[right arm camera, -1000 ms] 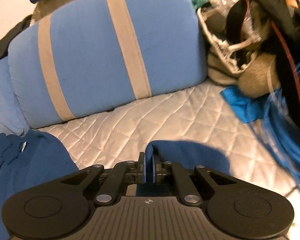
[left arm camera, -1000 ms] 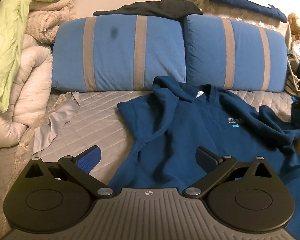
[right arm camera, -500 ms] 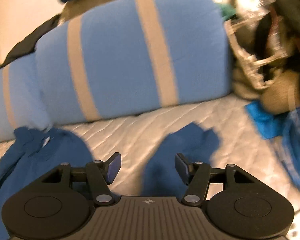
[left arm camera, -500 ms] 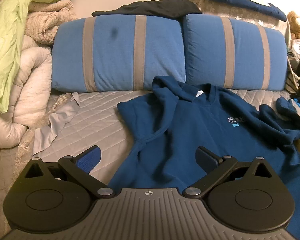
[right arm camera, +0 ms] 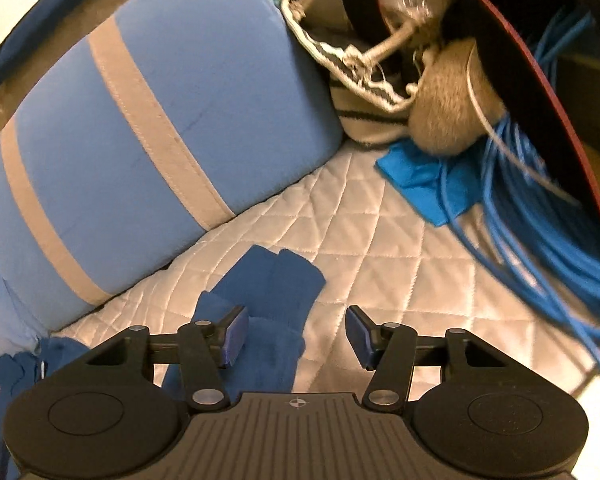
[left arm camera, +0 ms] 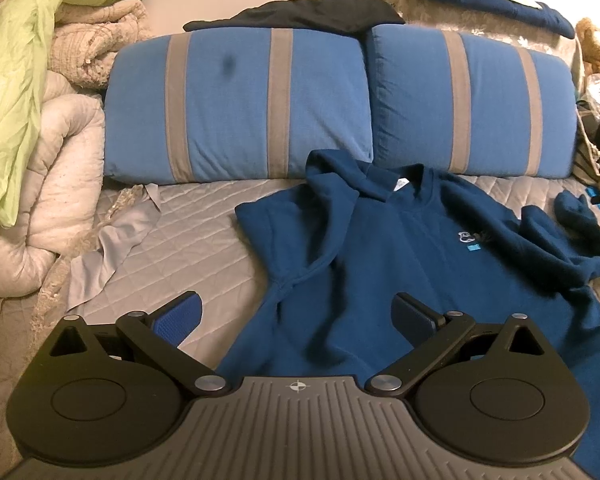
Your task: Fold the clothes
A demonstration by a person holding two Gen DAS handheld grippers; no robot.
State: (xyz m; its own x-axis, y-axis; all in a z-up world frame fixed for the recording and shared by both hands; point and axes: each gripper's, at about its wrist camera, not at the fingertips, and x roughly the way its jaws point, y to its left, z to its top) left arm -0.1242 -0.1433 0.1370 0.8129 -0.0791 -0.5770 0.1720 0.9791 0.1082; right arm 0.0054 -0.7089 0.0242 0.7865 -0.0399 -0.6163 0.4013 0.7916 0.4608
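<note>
One second ago the right gripper (right arm camera: 296, 334) pinched the cuff of the sleeve (right arm camera: 268, 280); now its fingers (right arm camera: 236, 334) are spread wide and hold nothing, and the sleeve lies free on the bed (right arm camera: 380, 248). Half a second ago the fingers were already apart, and since then the view has turned toward the blue cables (right arm camera: 540, 240) on the right. The sleeve end now lies flat between the fingers and beyond them, pointing away from the camera toward the pillow (right arm camera: 140, 128).

The left gripper (left arm camera: 296, 316) has not moved: its fingers (left arm camera: 180, 318) stay spread wide above the bed, holding nothing.

The hoodie (left arm camera: 400, 264) lies front side up on the quilted bed (left arm camera: 188, 248), its long axis running from the near edge to the pillows (left arm camera: 236, 108), with the neck and hood pointing to the pillows. Its near part passes between the left fingers. The left sleeve is bent over the chest. The other sleeve (left arm camera: 572, 232) goes out to the right, bunched, with its end now down on the bed.
</note>
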